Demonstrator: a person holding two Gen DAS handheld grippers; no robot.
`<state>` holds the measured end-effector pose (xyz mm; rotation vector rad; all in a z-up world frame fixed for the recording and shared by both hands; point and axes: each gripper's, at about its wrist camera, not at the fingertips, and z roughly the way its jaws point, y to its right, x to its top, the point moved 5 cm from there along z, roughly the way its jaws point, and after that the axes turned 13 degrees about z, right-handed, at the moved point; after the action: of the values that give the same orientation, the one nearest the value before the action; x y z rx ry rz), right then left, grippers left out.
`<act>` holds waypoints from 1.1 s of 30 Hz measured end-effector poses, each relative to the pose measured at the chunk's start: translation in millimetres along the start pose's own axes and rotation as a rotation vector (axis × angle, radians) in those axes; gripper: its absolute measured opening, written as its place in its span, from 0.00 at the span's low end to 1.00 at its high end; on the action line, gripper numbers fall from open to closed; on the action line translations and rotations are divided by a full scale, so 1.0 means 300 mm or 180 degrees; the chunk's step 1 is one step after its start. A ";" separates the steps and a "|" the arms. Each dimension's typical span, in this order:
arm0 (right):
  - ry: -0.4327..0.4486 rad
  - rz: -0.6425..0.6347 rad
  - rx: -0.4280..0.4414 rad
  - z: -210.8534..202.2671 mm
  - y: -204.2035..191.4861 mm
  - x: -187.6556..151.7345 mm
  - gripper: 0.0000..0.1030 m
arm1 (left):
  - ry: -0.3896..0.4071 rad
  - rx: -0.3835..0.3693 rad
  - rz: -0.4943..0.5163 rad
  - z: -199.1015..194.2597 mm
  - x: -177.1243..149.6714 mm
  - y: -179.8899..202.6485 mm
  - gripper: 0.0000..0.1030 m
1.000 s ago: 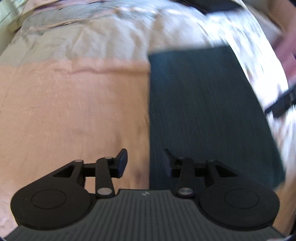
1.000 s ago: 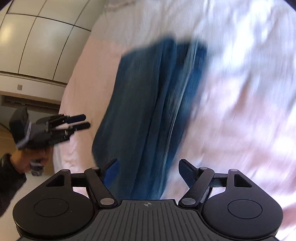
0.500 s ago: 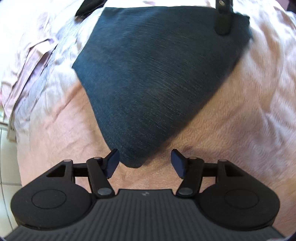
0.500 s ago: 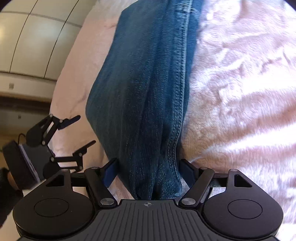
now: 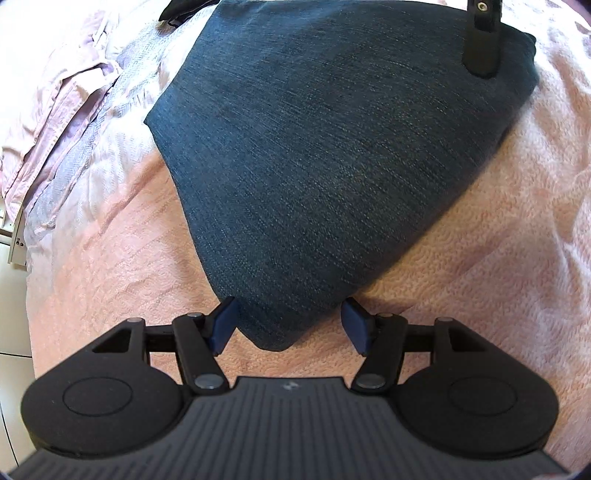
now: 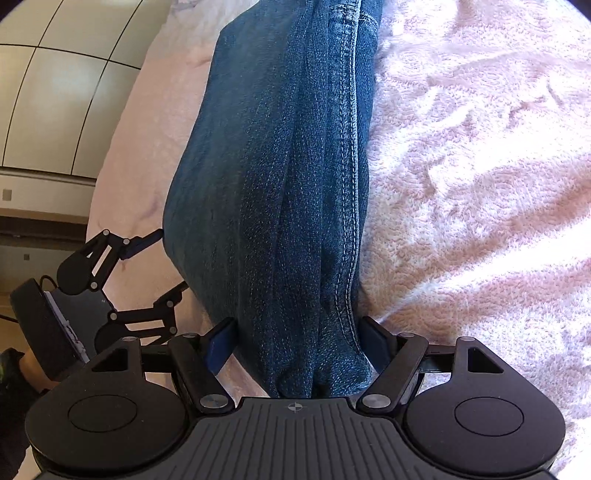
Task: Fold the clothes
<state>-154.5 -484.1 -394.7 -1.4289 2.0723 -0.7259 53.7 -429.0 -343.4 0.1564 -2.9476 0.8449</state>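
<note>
Folded dark blue jeans point(image 5: 332, 147) lie on a pink bedspread point(image 5: 498, 277). My left gripper point(image 5: 289, 326) is open, with the near corner of the jeans between its blue pads point(image 5: 221, 325); neither pad presses on it. My right gripper point(image 6: 299, 343) stands wide open astride the seamed end of the jeans point(image 6: 288, 184), its pads close beside the denim on each side. In the right wrist view the left gripper point(image 6: 166, 260) sits at the jeans' left corner. One right finger point(image 5: 480, 37) shows at the top of the left wrist view.
Crumpled pale pink and lilac clothes point(image 5: 55, 92) lie at the bed's left side, and a dark item point(image 5: 181, 7) at the top. The bed edge and pale tiled floor point(image 6: 55, 92) are to the left. A hand point(image 6: 22, 365) holds the left gripper.
Both grippers came in low onto the jeans. The left one rolled, widened its jaws and now straddles a corner. The jeans' end now lies between the right fingers.
</note>
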 end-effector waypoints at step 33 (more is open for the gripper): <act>-0.0608 -0.0673 -0.0596 -0.425 0.014 0.446 0.19 | 0.0832 -0.0092 0.1015 -0.186 0.289 0.168 0.66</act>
<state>-285.2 -591.5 -320.3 -1.7679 1.9012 -0.4619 -36.0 -363.6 -314.2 -0.4048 -2.7711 0.7837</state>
